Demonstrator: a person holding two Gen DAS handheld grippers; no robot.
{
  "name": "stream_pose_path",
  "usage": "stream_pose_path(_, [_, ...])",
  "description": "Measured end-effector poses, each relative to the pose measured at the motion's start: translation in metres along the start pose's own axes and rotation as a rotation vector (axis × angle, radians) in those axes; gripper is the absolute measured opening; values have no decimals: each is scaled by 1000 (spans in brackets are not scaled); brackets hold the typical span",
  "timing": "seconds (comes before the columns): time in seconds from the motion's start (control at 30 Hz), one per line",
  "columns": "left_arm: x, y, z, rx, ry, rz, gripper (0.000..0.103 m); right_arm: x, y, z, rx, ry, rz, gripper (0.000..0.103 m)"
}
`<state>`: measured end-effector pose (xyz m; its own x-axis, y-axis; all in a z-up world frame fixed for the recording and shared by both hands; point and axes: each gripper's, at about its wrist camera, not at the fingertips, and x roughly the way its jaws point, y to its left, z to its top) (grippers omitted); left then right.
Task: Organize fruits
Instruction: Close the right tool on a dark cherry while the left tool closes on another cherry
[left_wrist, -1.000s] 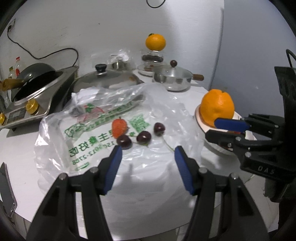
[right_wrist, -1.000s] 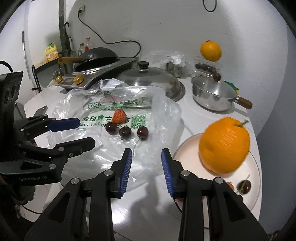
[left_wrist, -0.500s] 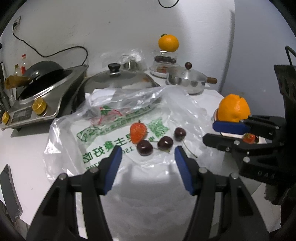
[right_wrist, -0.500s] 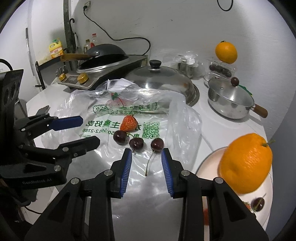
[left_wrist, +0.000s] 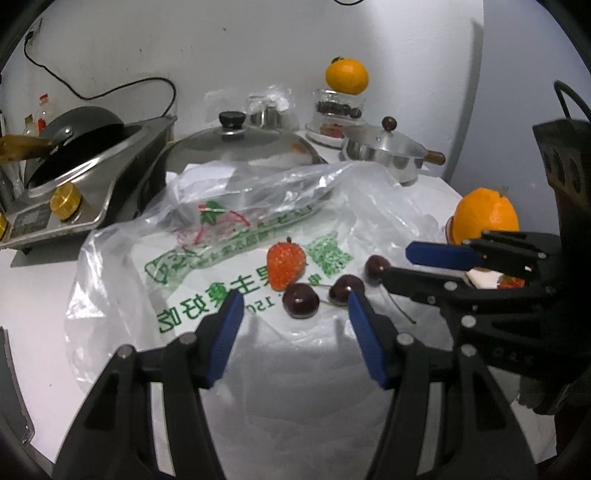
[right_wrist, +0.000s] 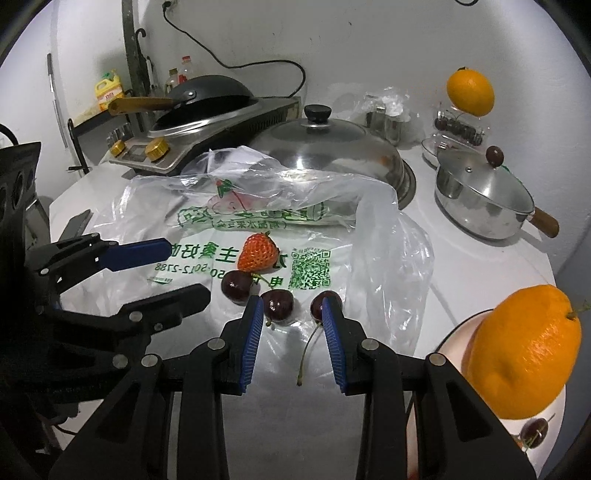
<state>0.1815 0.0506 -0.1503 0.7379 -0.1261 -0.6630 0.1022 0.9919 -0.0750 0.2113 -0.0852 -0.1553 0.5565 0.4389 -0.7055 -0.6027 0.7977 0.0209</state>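
A: Hovering over clear printed plastic bag (right_wrist: 192, 236); right gripper (right_wrist: 293, 314) standing narrowly apart, empty, with dark red round cherries (right_wrist: 279, 304) just ahead of its tips

B: Left gripper (left_wrist: 295, 314) gaping wider, also empty; cherries lying ahead, red strawberry (left_wrist: 285, 264) beyond them

A: Right looking nearer; long stem (right_wrist: 308, 349) trailing back between its pads

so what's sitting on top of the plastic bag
One strawberry and three cherries lie loose on the flat printed part of the plastic bag. Its crumpled far end drapes over a big pot lid, so whatever is under that fold is hidden.
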Motion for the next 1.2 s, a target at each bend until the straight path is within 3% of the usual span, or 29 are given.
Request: stream_pose_path(1.2, [61, 8, 5, -26, 130, 32, 61, 46, -29, 1, 89, 67, -14, 35])
